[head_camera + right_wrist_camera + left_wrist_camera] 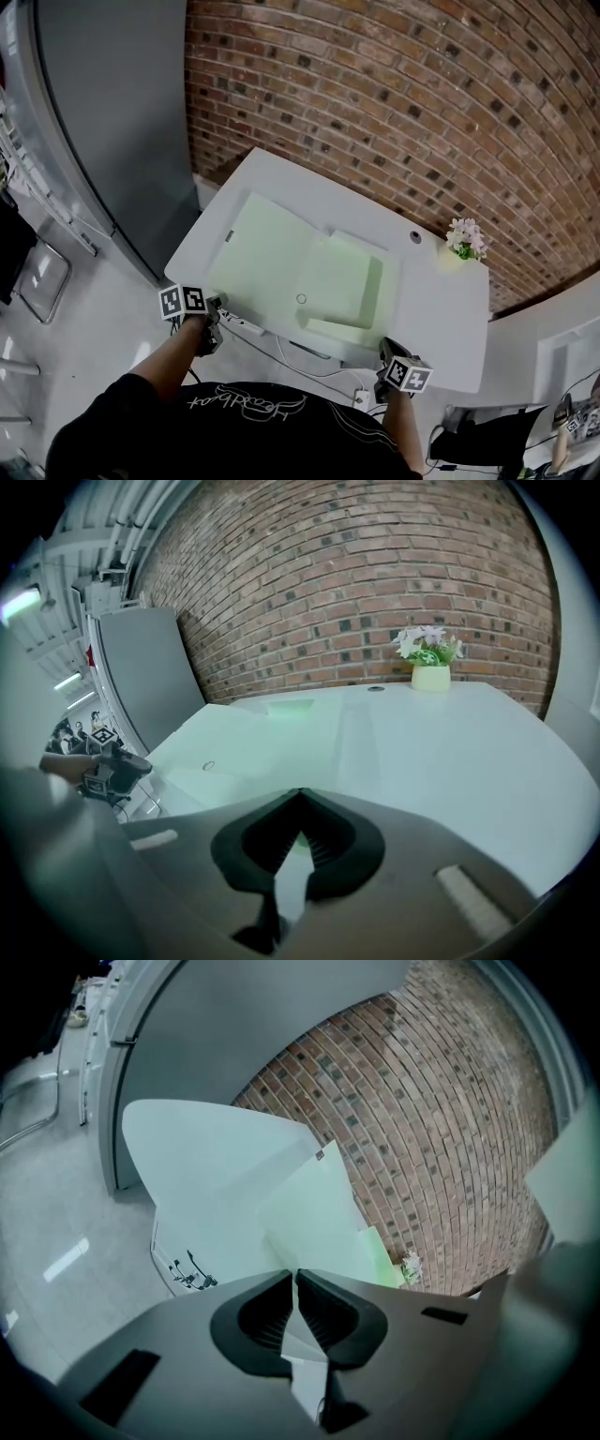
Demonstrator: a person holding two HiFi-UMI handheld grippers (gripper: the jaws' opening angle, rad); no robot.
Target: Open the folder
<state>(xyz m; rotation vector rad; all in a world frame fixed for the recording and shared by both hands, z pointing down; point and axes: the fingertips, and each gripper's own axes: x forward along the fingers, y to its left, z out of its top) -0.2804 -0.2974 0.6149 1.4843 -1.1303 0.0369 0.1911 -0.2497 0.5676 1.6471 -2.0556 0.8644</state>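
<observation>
Red brick wall (394, 103), grey panel (112, 112) on L, white table (441, 319), glossy grey floor (94, 328), sm. flower pot (464, 246)

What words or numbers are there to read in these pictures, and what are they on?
Nothing reads clearly.
On the person's black shirt: white loopy writing, upside down from here, not readable.
On the folder: a tiny dark tag at its far corner, too small to read.
On the two marker cubes: black-and-white square patterns only, no words.
</observation>
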